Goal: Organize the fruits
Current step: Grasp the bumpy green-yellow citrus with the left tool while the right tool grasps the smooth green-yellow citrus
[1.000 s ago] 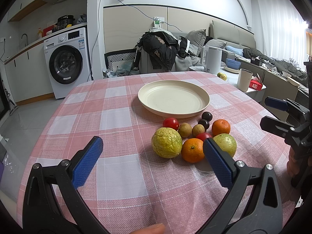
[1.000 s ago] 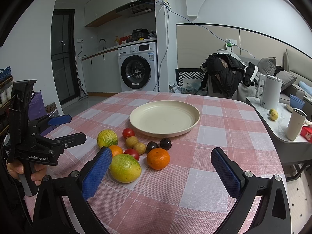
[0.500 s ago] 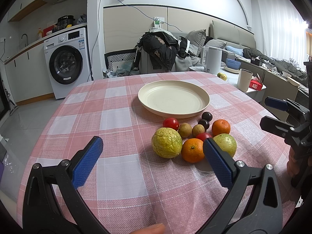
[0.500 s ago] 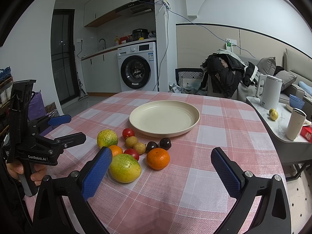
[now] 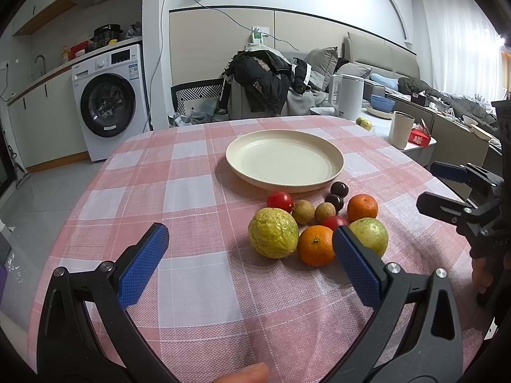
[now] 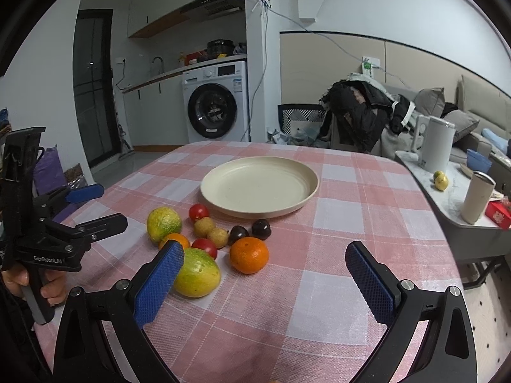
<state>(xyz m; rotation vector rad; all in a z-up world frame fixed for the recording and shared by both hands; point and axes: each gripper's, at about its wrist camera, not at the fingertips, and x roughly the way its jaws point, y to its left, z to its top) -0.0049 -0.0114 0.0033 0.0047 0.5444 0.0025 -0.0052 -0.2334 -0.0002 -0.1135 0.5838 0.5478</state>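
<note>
since every fruit (image 6: 207,242) sits clustered on the tablecloth (image 6: 335,287) just in front of the empty plate (image 6: 306,172), nothing looks sorted yet; the left gripper (image 5: 249,261) and right gripper (image 6: 265,281) hover nearby, jaws apart, holding nothing.

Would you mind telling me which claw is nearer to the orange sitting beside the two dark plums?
Right. The right claw hovers open just short of that orange; the left claw is farther, open, with other fruits between.
</note>
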